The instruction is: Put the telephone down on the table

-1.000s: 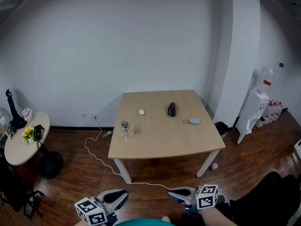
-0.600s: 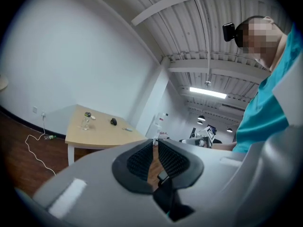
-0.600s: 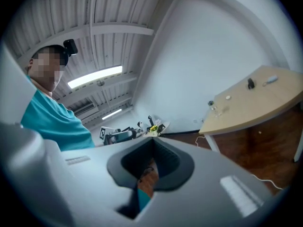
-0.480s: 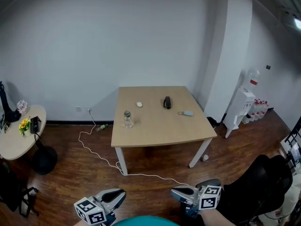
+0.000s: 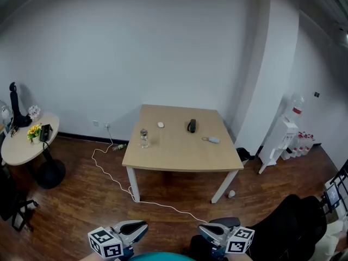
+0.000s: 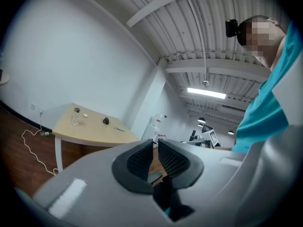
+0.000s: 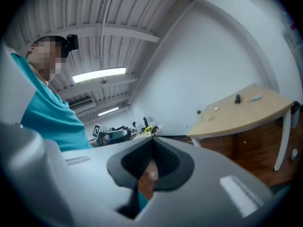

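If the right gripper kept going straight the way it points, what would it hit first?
Nothing close shows in its line. The right gripper aims toward the distant small round beige side table carrying yellow flowers, so that is probably first. Depth is hard to judge here.

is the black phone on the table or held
On the table: the black telephone lies on the light wooden table, nothing touching it.

You wear a teal shirt [image 6: 262,117] and black head camera [image 6: 231,28]. Your left gripper [image 6: 155,141] and right gripper [image 7: 152,140] are grey, with black ribbed pads [image 6: 137,159] and white marker cubes [image 5: 105,242].
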A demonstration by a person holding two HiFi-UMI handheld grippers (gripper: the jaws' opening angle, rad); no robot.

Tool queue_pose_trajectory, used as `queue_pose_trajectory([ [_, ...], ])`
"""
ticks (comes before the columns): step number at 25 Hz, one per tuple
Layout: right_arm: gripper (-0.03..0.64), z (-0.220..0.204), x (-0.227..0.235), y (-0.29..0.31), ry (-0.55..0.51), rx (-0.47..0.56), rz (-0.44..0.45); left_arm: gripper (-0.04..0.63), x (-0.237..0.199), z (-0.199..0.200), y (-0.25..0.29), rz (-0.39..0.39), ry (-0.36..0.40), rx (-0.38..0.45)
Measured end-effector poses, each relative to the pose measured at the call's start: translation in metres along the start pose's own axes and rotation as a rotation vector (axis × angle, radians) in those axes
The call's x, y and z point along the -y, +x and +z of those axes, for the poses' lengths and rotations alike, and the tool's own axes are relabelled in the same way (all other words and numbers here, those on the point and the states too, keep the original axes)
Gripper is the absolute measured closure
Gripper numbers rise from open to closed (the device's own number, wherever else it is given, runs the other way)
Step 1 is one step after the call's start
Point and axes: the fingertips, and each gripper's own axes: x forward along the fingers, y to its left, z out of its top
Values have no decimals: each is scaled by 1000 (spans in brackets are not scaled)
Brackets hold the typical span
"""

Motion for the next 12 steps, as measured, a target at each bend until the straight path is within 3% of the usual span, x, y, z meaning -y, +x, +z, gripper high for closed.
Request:
queue_pose_trajectory([
  [4, 617, -17, 6, -20, 18, -29, 24, 554, 18, -10, 14, 22, 12, -11],
  [12, 617, -5, 1, -14, -33, -24, 31, 554, 16, 1, 9, 25, 48, 3],
])
